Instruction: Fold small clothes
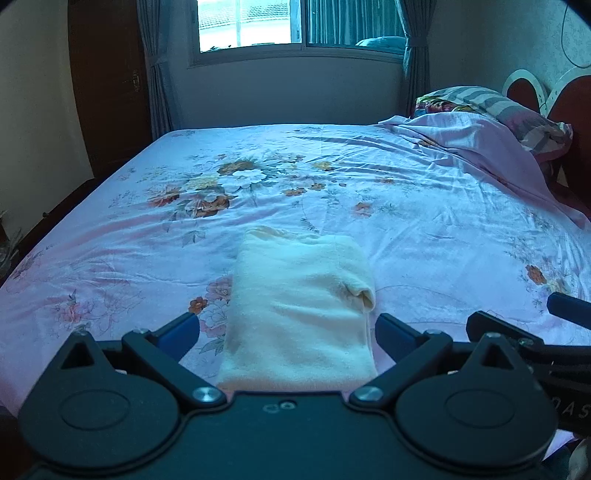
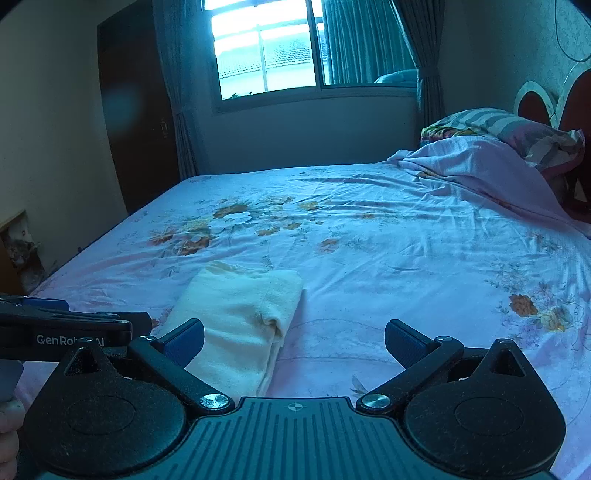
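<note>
A cream garment [image 1: 299, 306] lies folded into a narrow rectangle on the floral bed sheet [image 1: 424, 206]. My left gripper [image 1: 288, 332] is open, its blue fingers either side of the garment's near end, holding nothing. In the right wrist view the same garment [image 2: 240, 314] lies left of centre. My right gripper [image 2: 293, 341] is open and empty, its left finger over the garment's near edge. The left gripper [image 2: 74, 328] shows at the left edge there. The right gripper [image 1: 535, 332] shows at the right edge of the left wrist view.
A pink blanket [image 1: 480, 147] and striped pillow [image 1: 491, 103] are piled at the far right by the headboard [image 1: 569, 103]. A window [image 1: 295, 26] with curtains is behind the bed. A dark wardrobe [image 1: 107, 85] stands at the left.
</note>
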`<state>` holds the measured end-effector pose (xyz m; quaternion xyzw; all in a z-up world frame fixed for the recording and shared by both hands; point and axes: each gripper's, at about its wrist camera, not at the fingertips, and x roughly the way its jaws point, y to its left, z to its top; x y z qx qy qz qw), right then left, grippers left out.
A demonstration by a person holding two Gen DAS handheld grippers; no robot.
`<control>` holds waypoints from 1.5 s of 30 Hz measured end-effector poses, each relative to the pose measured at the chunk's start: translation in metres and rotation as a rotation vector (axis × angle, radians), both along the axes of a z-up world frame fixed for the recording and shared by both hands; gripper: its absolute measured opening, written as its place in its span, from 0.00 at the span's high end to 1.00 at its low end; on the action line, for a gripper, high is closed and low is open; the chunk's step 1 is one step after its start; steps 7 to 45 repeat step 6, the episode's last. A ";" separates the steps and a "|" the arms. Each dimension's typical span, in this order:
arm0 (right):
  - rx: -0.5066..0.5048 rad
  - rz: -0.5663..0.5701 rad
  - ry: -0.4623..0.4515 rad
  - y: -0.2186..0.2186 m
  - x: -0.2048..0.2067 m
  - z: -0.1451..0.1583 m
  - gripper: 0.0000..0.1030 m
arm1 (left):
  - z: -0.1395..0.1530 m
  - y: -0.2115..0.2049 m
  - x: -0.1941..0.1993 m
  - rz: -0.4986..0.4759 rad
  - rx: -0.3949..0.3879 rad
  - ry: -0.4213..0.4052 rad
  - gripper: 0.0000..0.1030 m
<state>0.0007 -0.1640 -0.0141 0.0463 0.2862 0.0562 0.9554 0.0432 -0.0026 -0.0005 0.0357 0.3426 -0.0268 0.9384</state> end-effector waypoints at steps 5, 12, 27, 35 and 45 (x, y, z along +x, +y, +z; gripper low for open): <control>-0.039 -0.026 0.012 0.011 0.014 -0.003 0.00 | -0.005 0.013 0.018 -0.011 -0.022 -0.024 0.03; -0.040 -0.031 0.020 0.013 0.018 -0.004 0.00 | -0.007 0.016 0.023 -0.010 -0.028 -0.019 0.03; -0.040 -0.031 0.020 0.013 0.018 -0.004 0.00 | -0.007 0.016 0.023 -0.010 -0.028 -0.019 0.03; -0.040 -0.031 0.020 0.013 0.018 -0.004 0.00 | -0.007 0.016 0.023 -0.010 -0.028 -0.019 0.03; -0.040 -0.031 0.020 0.013 0.018 -0.004 0.00 | -0.007 0.016 0.023 -0.010 -0.028 -0.019 0.03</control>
